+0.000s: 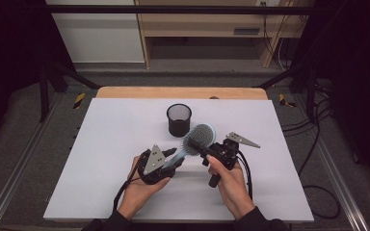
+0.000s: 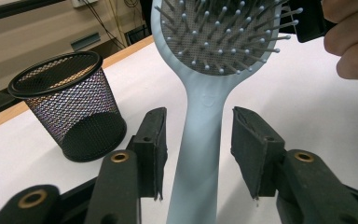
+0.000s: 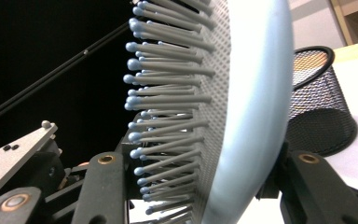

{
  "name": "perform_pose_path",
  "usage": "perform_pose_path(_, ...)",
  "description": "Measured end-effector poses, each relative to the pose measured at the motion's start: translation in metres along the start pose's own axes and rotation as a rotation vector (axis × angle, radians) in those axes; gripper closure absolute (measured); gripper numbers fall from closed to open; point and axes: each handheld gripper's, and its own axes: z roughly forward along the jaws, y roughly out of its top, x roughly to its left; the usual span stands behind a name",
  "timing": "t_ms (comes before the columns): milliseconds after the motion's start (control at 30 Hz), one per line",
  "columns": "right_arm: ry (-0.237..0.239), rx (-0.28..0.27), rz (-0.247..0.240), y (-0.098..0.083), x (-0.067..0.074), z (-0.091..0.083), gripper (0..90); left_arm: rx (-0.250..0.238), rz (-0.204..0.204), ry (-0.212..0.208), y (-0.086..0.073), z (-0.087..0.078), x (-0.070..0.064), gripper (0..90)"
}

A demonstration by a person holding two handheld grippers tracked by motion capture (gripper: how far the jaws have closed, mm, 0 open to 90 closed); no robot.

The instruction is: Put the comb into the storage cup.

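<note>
1. High view shows a pale blue paddle hairbrush (image 1: 196,140) held off the white table (image 1: 101,159) between the two grippers, near the table's middle and just on the near side of a black mesh pen cup (image 1: 178,120).
2. Risk, as a judgement: the brush now depends on the right gripper (image 1: 211,150) alone. That grip sits across the bristle face and the smooth rounded back, so the head could pivot or slide out, and the long handle would then swing down onto the table.
3. A second risk: the cup stands close on the far side of the brush head, so a swing or a hurried lift could knock it over.
4. Left gripper view: the left gripper (image 2: 199,156) has its jaws apart on either side of the brush handle (image 2: 200,149). A clear gap shows on each side, and neither pad touches the handle. This gripper holds nothing.
5. Right gripper view: the right gripper's jaws bracket the brush head (image 3: 256,116), one on the bristle side and one against the curved back. They stand part-way open, closed on the head's thickness, and carry the brush.
6. The person's hands (image 1: 139,190) grip both tools at the table's near edge.
</note>
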Motion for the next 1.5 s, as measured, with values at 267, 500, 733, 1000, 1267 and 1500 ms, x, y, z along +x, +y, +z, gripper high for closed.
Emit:
perform_pose_path(267, -0.032, -0.016, -0.012, 0.002, -0.006, -0.004, 50.9, -0.014, -0.030, 0.027, -0.001, -0.005, 0.008, 46.4)
perform_pose_path(500, -0.052, -0.034, -0.026, 0.005, -0.009, -0.008, 50.8, -0.061, -0.101, 0.133, -0.001, -0.017, 0.024, 19.6)
perform_pose_path(733, -0.061, -0.049, -0.028, 0.007, -0.011, -0.011, 50.8, -0.066, -0.152, 0.197, -0.013, -0.037, 0.043, 10.3)
perform_pose_path(1000, -0.078, -0.062, -0.035, 0.010, -0.016, -0.015, 50.7, -0.034, -0.187, 0.246, -0.039, -0.068, 0.056, 7.8)
perform_pose_path(1267, -0.097, -0.079, -0.022, 0.012, -0.020, -0.021, 50.7, -0.068, -0.209, 0.293, -0.057, -0.110, 0.061, 4.5)
perform_pose_path(1500, -0.102, -0.096, -0.004, 0.016, -0.019, -0.023, 50.6, -0.079, -0.244, 0.355, -0.064, -0.118, 0.067, 4.2)
